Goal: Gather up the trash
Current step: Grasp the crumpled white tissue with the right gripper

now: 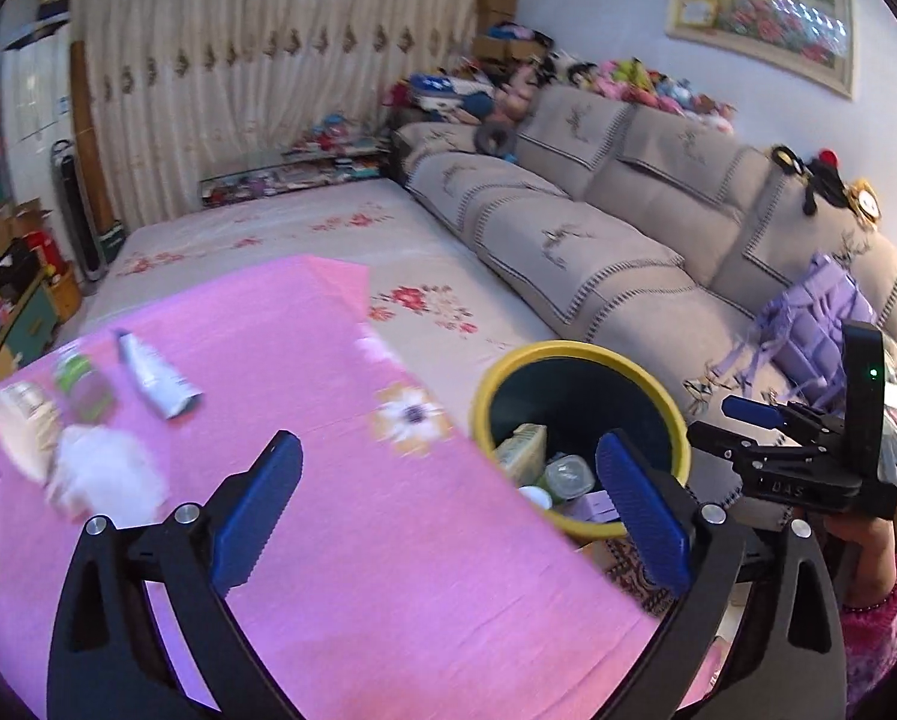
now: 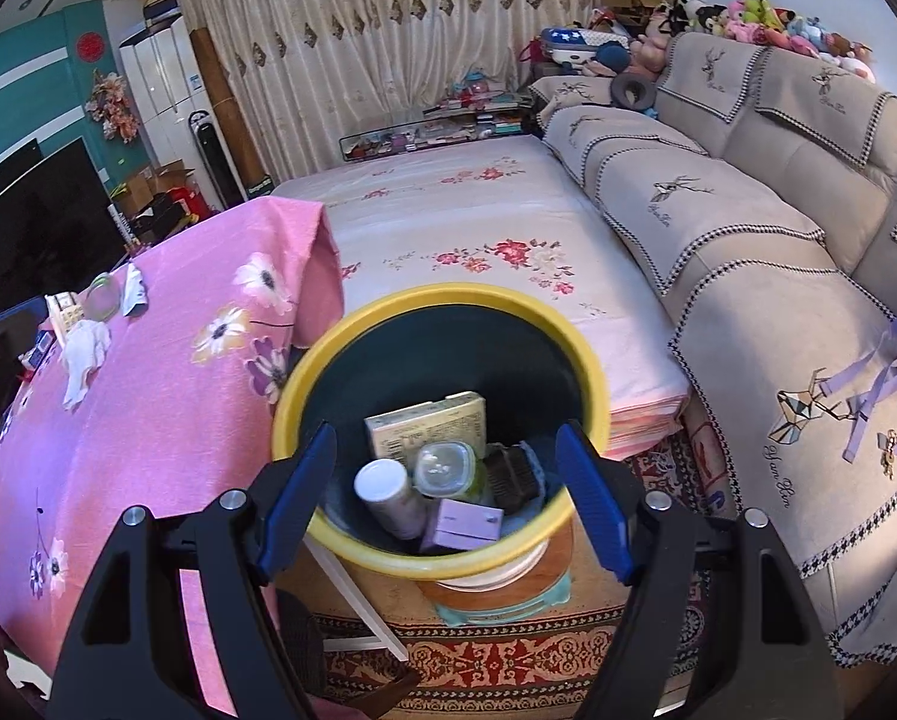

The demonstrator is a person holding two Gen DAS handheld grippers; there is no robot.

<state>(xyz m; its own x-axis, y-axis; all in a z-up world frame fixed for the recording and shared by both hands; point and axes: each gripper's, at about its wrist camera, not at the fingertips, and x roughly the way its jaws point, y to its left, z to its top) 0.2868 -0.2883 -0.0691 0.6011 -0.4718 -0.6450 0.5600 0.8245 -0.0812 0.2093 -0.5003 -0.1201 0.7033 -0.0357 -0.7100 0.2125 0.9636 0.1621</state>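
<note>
My left gripper [image 1: 451, 462] hangs open over the pink tablecloth [image 1: 358, 540], with nothing between its fingers. Far left on the cloth lie a white tube [image 1: 154, 375], a green-lidded jar [image 1: 82, 384], a beige box [image 1: 25, 420] and a crumpled white tissue [image 1: 106, 474]. The yellow-rimmed bin [image 2: 436, 300] stands off the table's right edge. It holds a beige box [image 2: 430, 426], a clear tub [image 2: 445, 468], a white bottle [image 2: 388, 495], a purple box [image 2: 463, 525] and a dark brush [image 2: 508, 477]. My right gripper [image 2: 447, 444] is open just above the bin's near rim, empty.
The bin rests on a round stool [image 2: 496, 588] over a patterned rug [image 2: 508, 666]. A floral-sheeted bed [image 2: 448, 210] lies behind, a beige sofa [image 2: 748, 240] with a purple bag [image 1: 820, 312] to the right, a dark TV [image 2: 34, 210] at left.
</note>
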